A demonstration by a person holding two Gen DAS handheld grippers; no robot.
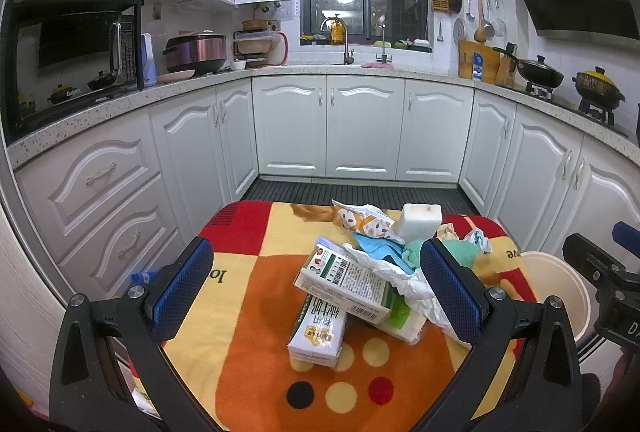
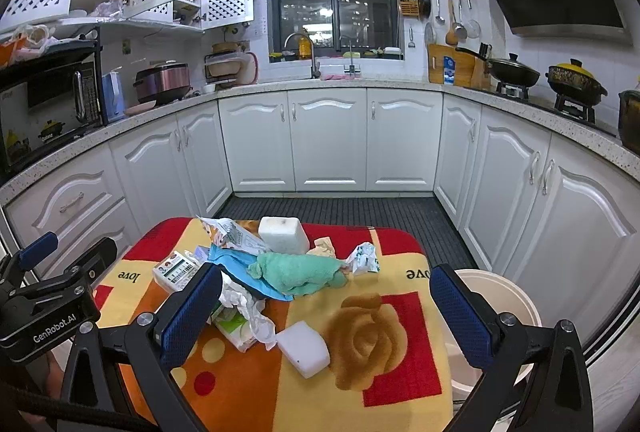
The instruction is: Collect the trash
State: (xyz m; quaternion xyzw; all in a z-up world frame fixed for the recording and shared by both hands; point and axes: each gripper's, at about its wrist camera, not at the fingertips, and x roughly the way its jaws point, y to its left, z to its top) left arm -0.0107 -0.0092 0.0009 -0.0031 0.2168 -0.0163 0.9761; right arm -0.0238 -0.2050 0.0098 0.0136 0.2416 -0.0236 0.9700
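Note:
A pile of trash lies on a colourful cloth-covered table (image 1: 248, 364): a green-and-white carton (image 1: 346, 282) leaning on a flat milk carton (image 1: 318, 330), crumpled white tissue (image 1: 404, 284), a blue wrapper (image 1: 378, 246), a green cloth (image 2: 298, 272), two white sponge blocks (image 2: 284, 235) (image 2: 304, 348) and a crumpled paper ball (image 2: 364, 258). My left gripper (image 1: 318, 294) is open above the cartons, empty. My right gripper (image 2: 326, 318) is open above the near sponge block, empty. A cream bin (image 2: 502, 306) stands right of the table.
White kitchen cabinets surround a dark floor mat (image 2: 340, 209). The counter holds a microwave (image 1: 72, 55), a rice cooker (image 1: 196, 51), a sink tap (image 1: 344, 39) and pots on a stove (image 2: 576, 81). The other gripper's body (image 1: 608, 280) shows at the right edge.

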